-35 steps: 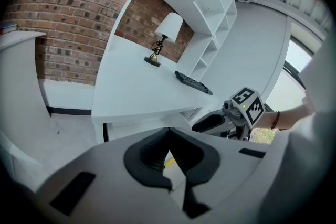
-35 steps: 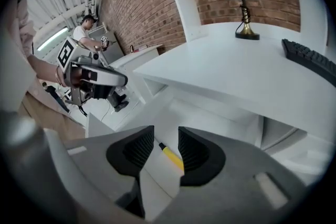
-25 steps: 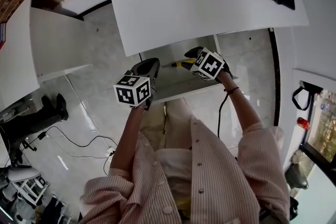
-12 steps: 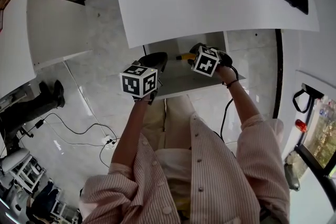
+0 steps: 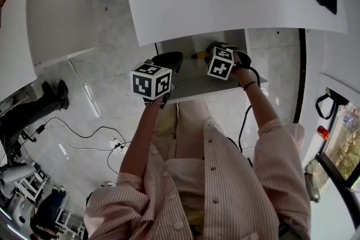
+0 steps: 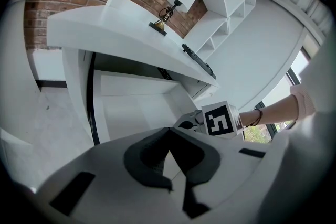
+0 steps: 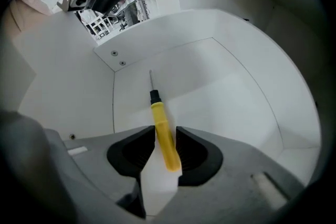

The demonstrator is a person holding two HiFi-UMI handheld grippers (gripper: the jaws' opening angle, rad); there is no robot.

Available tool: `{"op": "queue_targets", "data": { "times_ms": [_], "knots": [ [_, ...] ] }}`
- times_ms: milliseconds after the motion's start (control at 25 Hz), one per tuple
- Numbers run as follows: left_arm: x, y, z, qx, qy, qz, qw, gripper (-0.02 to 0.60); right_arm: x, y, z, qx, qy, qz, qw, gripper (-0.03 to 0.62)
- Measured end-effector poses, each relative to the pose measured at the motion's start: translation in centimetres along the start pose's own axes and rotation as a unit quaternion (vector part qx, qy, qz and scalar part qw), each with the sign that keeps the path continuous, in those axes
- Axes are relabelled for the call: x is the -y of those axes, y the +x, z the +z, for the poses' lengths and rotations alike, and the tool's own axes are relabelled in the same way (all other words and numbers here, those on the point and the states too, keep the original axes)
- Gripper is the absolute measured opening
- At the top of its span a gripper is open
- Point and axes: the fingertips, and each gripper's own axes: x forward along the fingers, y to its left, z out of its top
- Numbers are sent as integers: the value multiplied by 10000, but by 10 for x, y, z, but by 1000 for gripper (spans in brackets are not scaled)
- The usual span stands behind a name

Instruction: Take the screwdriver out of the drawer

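Down on the floor of the open white drawer [image 7: 226,86] lies the yellow screwdriver [image 7: 159,115], its metal tip toward 12 o'clock in the right gripper view. The right gripper [image 7: 165,136] points steeply down over it. Its jaws are wide and closing, with the handle between them and neither pad visibly pressing on it. At its 9 o'clock in the head view, the left gripper [image 6: 169,131] hangs beside the drawer, jaws together on nothing.

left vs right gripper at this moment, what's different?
The left gripper has its jaws together with nothing between them; the right gripper has its jaws apart, closing around the yellow screwdriver handle. The right gripper looks down into the drawer; the left gripper looks out toward the desk. Neither grips anything yet.
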Motion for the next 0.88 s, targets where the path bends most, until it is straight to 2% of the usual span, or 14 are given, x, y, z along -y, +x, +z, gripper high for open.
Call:
{"op": "queue_targets", "data": {
  "times_ms": [320,600,880],
  "knots": [
    [0,-1,0,-14,-32,32,10000,-2,1,2,-5,-195,-507,-313,9980,81],
    [2,-5,0,38,-9,48,10000,-2,-1,1,-5,-245,-633,-307,9972,78],
    [9,-21,1,109,94,31,9999,-2,-1,-23,9,-80,-577,-473,9972,78]
  ]
}}
